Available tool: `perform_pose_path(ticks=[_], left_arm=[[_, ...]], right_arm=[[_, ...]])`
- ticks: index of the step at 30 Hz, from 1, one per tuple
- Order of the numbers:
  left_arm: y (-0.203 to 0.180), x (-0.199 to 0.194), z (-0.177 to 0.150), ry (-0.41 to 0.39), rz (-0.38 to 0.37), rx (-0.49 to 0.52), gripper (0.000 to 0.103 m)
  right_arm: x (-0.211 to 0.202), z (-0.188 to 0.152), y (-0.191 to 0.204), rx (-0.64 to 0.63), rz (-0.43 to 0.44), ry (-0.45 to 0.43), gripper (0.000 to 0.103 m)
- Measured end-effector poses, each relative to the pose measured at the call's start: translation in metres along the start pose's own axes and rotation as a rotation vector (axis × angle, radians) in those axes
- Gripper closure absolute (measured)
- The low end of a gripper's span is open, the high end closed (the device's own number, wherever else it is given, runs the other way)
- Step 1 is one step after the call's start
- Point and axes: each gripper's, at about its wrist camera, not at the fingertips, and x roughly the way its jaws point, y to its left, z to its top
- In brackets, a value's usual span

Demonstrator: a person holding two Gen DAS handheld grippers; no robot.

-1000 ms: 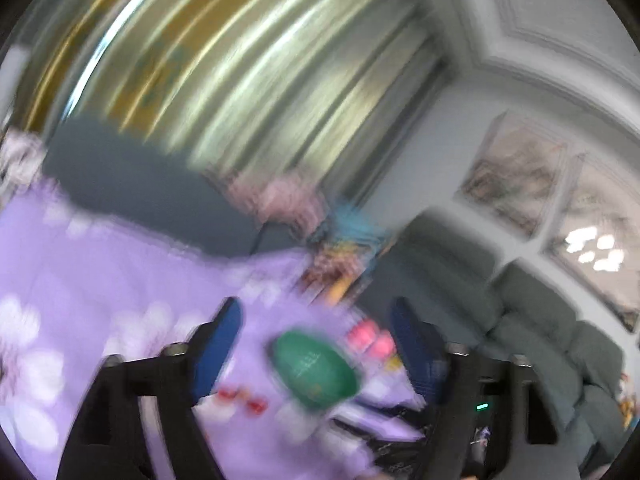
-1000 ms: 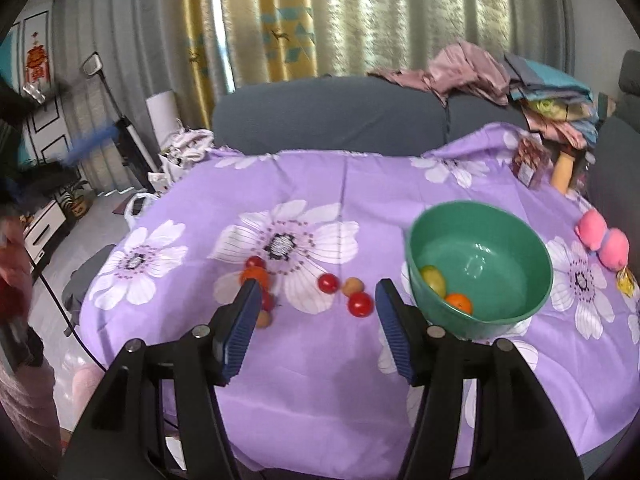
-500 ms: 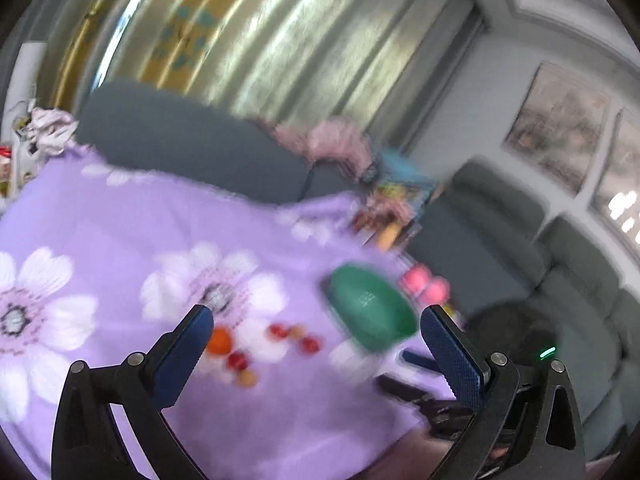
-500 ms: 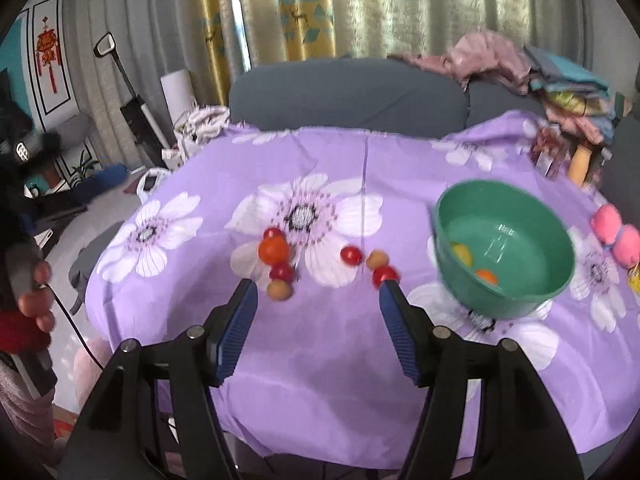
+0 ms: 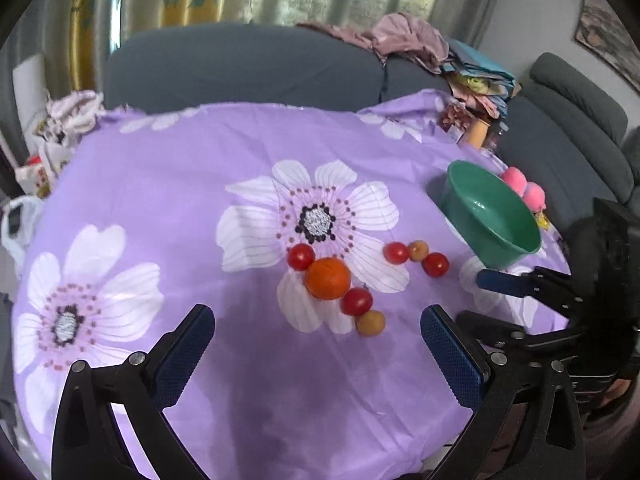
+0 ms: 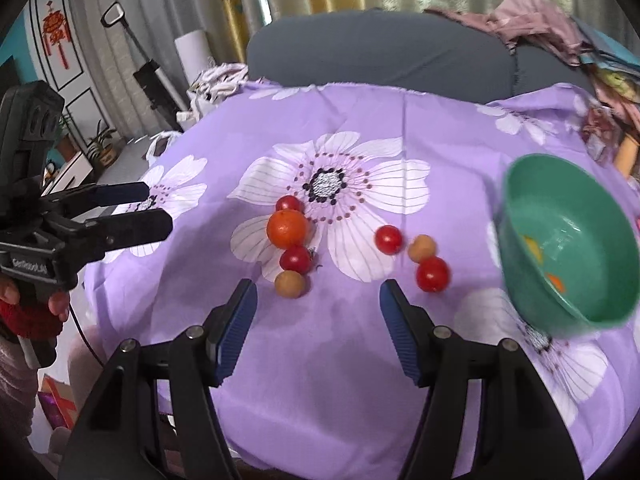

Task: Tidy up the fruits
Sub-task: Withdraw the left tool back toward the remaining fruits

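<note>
An orange (image 5: 327, 279) (image 6: 287, 229) lies on the purple flowered cloth with red tomatoes (image 5: 301, 256) (image 6: 296, 259) and a small tan fruit (image 5: 370, 323) (image 6: 289, 283) beside it. A second group of two tomatoes (image 5: 435, 264) (image 6: 431, 274) and a tan fruit (image 5: 418, 250) lies nearer the green bowl (image 5: 492, 216) (image 6: 560, 240), which holds a few fruit pieces. My left gripper (image 5: 316, 356) is open and empty, just short of the first group. My right gripper (image 6: 318, 320) is open and empty, close to the fruits.
A grey sofa (image 5: 240, 68) with piled clothes (image 5: 408, 40) stands behind the table. Pink toys (image 5: 524, 188) and snack packets (image 5: 460, 116) lie at the far right. The other gripper shows at each view's side (image 5: 520, 284) (image 6: 100, 220).
My left gripper swung down from pointing at the curtains to face the fruits. My right gripper moved forward and lower toward the fruits.
</note>
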Motion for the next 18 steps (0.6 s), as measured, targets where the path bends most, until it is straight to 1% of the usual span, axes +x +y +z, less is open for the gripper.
perform_pose_path(ticks=[2,7,10,18], left_arm=[[0.002,0.008,0.001,0.031,0.005,-0.006,0.0],[0.002,0.022,0.009,0.051,-0.004,0.005,0.0],[0.002,0.029,0.014,0.065,0.017,0.017,0.0],[0.005,0.044,0.023,0.09,-0.01,0.023,0.0]], right_arm=[[0.01,0.005,0.001,-0.013,0.008,0.015,0.039],[0.031,0.014,0.003,-0.025,0.029,0.043,0.039],[0.039,0.018,0.002,-0.029,0.039,0.054,0.039],[0.055,0.028,0.001,-0.035,0.045,0.075,0.039]])
